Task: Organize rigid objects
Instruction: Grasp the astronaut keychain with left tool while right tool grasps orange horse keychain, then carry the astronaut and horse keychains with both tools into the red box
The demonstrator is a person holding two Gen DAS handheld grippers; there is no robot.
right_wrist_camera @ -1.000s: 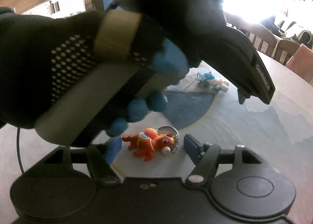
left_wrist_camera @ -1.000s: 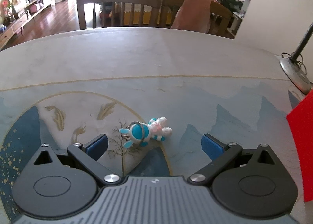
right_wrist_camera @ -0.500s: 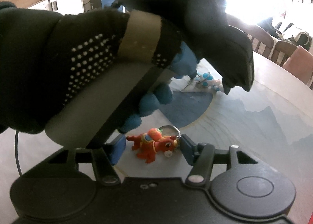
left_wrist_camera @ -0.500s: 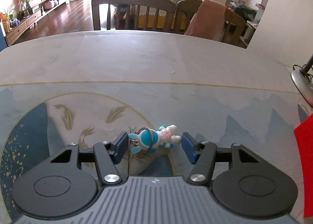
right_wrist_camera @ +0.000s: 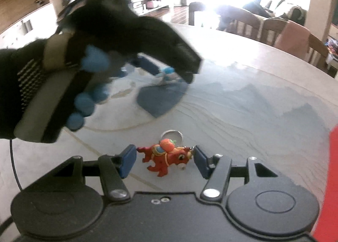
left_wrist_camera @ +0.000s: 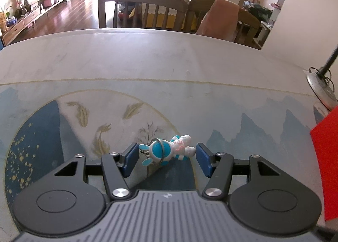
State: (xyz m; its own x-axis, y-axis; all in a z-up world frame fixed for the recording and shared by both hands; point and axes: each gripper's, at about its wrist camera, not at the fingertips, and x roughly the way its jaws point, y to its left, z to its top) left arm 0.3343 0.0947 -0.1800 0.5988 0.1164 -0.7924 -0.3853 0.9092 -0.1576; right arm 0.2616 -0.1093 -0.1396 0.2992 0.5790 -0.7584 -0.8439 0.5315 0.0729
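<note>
Both keyrings sit clamped; left gripper (right_wrist_camera: 169,73) blurs over rabbit (left_wrist_camera: 169,151).

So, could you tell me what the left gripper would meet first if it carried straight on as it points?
Probably the table. The left gripper points down at it, pads closed on the rabbit keychain, so that would likely touch down first.

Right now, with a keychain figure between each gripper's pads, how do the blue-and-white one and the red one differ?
The bunny figure is blue and white; the red ox figure is red with an orange fruit on its back.
The bunny lies flat along the table, its ring draped over its head; the ox stands legs-down, its ring behind it.
Shared: each is a small keychain toy spanning the gap between blue pads, the bunny in the left gripper, the ox in the right gripper.
</note>
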